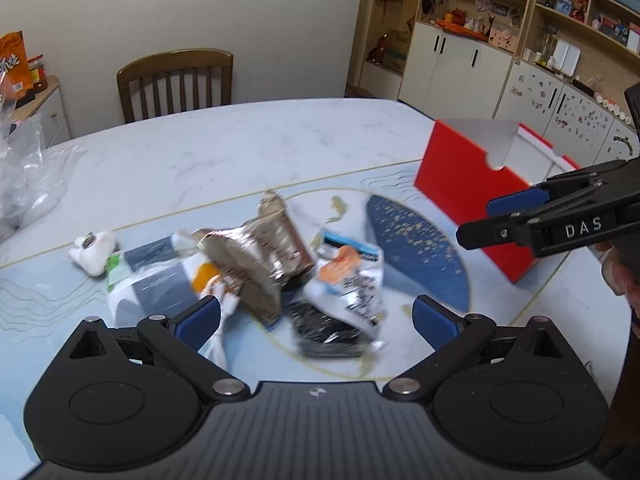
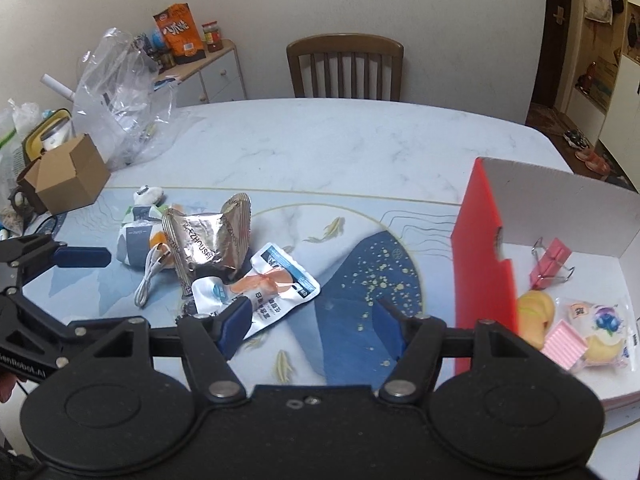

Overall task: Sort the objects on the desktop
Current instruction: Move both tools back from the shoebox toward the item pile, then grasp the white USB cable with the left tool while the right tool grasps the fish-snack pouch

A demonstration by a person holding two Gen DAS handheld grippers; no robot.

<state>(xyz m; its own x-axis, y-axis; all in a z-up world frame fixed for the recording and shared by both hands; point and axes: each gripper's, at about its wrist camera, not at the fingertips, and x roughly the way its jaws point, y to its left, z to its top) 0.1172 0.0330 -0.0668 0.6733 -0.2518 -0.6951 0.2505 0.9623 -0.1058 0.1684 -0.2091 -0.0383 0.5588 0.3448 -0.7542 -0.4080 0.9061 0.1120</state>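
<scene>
Wrappers (image 2: 212,240) lie heaped at frame centre on the counter (image 2: 320,140); left tongs (image 1: 316,316) and right tongs (image 2: 312,320) both gape, released.

Straight ahead of both tongs, beyond the far edge of the marble-patterned counter (image 2: 340,140), a wooden chair (image 2: 345,65) stands against a plain pale wall. Far off to the left of the right tongs, a crumpled clear plastic bag (image 2: 116,96) lies on the counter beside an open cardboard box (image 2: 66,178). Behind them a low cabinet (image 2: 208,74) carries an orange snack bag (image 2: 182,32) and a red-lidded jar (image 2: 212,36). Far ahead and to the right of the left tongs, white cupboards (image 1: 452,68) and open shelving (image 1: 580,20) hold small ornaments, too small to identify.
</scene>
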